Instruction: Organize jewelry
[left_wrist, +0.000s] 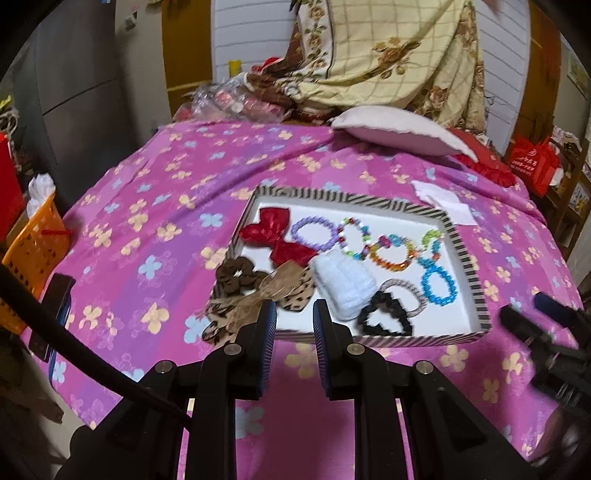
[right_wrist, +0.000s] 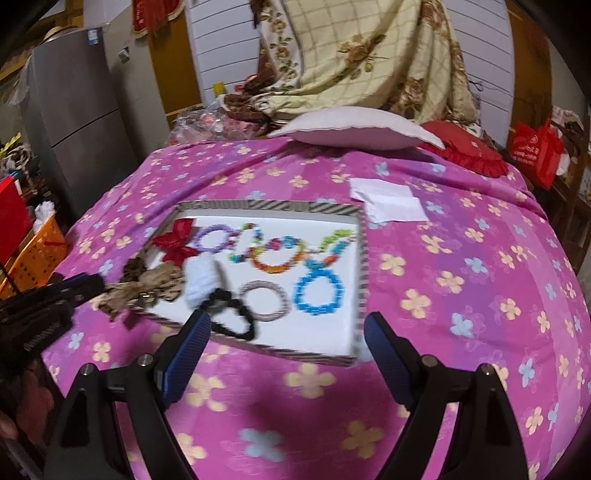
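The left tool (left_wrist: 294, 314) hovered slightly parted (gripping nothing) over the striped tray's (left_wrist: 466, 254) near edge; the right tool (right_wrist: 288, 326) gaped wide above the black scrunchie (right_wrist: 231, 314).

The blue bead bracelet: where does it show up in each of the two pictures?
Left wrist view: blue bead bracelet lies right of centre, in the tray's near right part.
Right wrist view: blue bead bracelet lies at centre.
Shared landmark: the grey ring just left of it.

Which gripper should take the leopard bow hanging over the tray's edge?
Left, probably. The left gripper hovers open, nearly over the leopard bow at the tray rim; the right gripper sits wide open near the opposite corner.
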